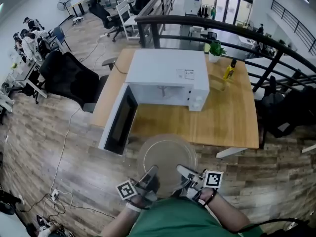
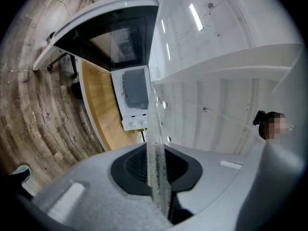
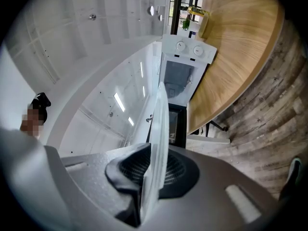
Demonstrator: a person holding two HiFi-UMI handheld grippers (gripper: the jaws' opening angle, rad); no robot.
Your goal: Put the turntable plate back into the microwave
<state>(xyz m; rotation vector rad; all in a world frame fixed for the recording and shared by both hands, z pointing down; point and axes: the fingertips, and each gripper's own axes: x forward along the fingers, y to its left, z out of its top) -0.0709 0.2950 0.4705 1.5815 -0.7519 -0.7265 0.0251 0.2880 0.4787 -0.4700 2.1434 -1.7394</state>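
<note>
Open-plan office with grey-brown plank floor and a dark curved railing frames a job roughly half done: the turntable plate is up off any surface and hangs level over the floor at 6 o'clock from the microwave, just short of the worktop edge. The left tool grips its near rim at about 7 o'clock and the right tool at about 5 o'clock, each drawn narrow and clamped on the glass, with the rim running straight between the dark gridded pads in both gripper views. The oven door already stands swung wide at 8 o'clock from the cabinet, so the cavity looks ready. What appears left is to carry the plate over the worktop, slide it into the opening, seat it on its hub and let go. The plate is clear glass, round and shallow, with a thick rim that looks pebbled edge-on. The microwave is a white, boxy, smooth-skinned unit with two round knobs and a dark window in the door. The worktop is pale, fine-grained wood with rounded corners, carrying a small potted plant and a yellowish bottle at 1 o'clock from the oven. Both tools have matte grey bodies.
</note>
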